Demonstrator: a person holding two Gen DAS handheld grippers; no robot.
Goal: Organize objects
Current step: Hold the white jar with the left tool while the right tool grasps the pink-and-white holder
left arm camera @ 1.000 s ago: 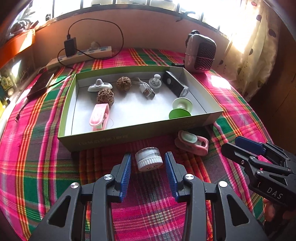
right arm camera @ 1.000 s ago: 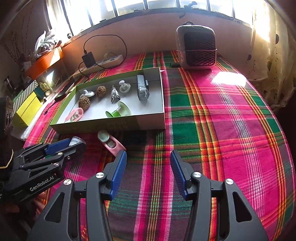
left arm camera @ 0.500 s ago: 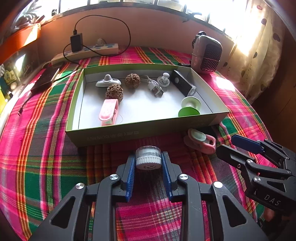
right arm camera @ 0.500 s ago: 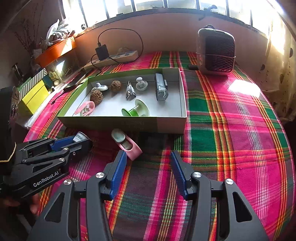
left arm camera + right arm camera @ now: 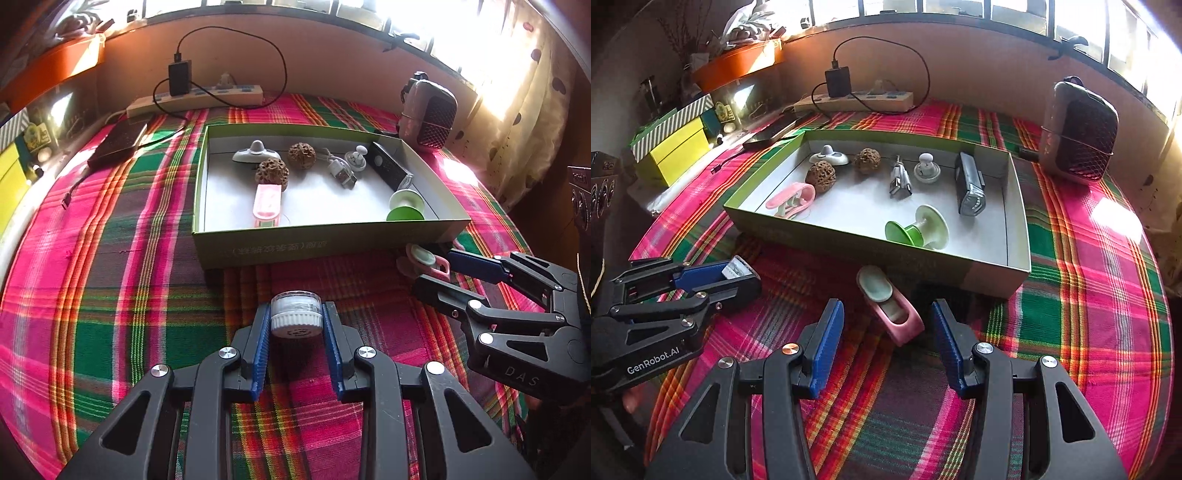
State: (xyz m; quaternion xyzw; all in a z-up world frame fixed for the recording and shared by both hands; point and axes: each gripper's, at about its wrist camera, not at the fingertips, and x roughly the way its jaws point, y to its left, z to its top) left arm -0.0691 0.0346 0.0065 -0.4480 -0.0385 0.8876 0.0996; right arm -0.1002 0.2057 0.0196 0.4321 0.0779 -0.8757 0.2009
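My left gripper [image 5: 295, 321] is shut on a small white jar [image 5: 295, 317] with a ribbed lid, held just above the plaid cloth in front of the green box [image 5: 280, 249]. It also shows in the right wrist view [image 5: 733, 271]. My right gripper [image 5: 887, 326] is open, its fingers either side of a pink clip with a pale green pad [image 5: 890, 310] that lies on the cloth against the box's front wall [image 5: 849, 245]. The box holds two walnuts, a pink clip, a green spool, a cable, a black device and white knobs.
A small heater [image 5: 1078, 133] stands at the back right. A power strip with charger [image 5: 195, 98] lies along the back wall. A dark phone [image 5: 118, 144] and yellow boxes [image 5: 676, 151] are at the left. Plaid cloth [image 5: 1089, 295] stretches right of the box.
My left gripper has shut on the white jar and lifted it slightly, with the box now further off. My right gripper has moved forward until its open fingers flank the pink clip.
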